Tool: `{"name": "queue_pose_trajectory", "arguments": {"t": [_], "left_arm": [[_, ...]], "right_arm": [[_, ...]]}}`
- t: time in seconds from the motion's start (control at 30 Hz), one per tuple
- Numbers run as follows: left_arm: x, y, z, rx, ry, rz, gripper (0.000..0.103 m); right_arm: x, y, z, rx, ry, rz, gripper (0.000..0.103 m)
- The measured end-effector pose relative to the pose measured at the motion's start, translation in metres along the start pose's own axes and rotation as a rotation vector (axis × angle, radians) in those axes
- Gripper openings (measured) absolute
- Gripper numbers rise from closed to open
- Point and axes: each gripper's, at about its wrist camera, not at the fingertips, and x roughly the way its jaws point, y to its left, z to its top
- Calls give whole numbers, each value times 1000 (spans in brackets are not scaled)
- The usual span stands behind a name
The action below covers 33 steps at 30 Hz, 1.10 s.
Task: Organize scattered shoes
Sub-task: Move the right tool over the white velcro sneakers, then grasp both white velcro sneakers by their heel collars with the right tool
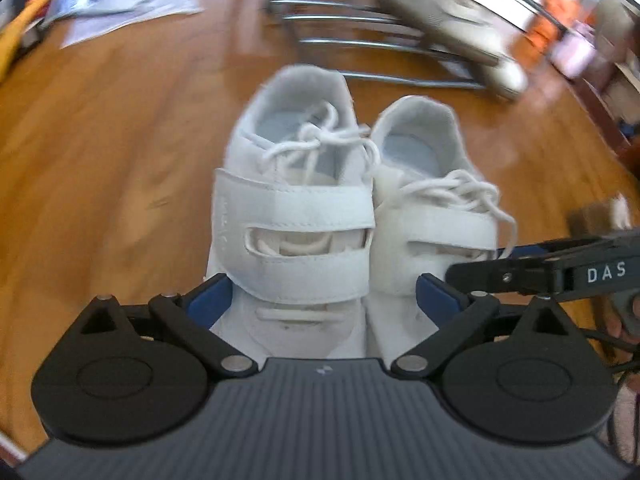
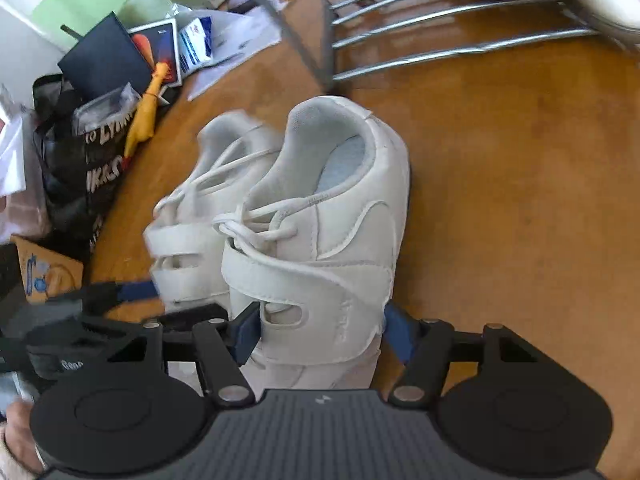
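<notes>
both shoes (image 1: pixel 292 216) white, pale blue insoles; floor (image 1: pixel 100 160) orange-brown wood; gripper pads (image 2: pixel 248 336) blue; rubber chicken (image 2: pixel 144 116) yellow.

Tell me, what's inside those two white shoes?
Each white shoe shows a pale blue insole at the heel opening. Farther forward, laces and wide straps cover the inside, so whether anything sits in the toes cannot be seen.
</notes>
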Motion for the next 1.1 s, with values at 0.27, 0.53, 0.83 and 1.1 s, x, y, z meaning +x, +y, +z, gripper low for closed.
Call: {"name": "queue_pose_trajectory", "arguments": {"t": [0.27, 0.53, 0.83, 1.1], "left_arm": [[-2, -45, 8, 56, 50, -155, 99], [-58, -17, 12, -133, -33, -43, 101], [-76, 14, -6, -227, -2, 66, 101], [-68, 25, -12, -256, 31, 104, 101]], "right_arm": [[-52, -65, 13, 99, -12, -50, 72], [-96, -39, 29, 95, -176, -36, 92], [8, -5, 88, 193, -30, -317, 95], [39, 9, 73, -39, -35, -243, 62]]}}
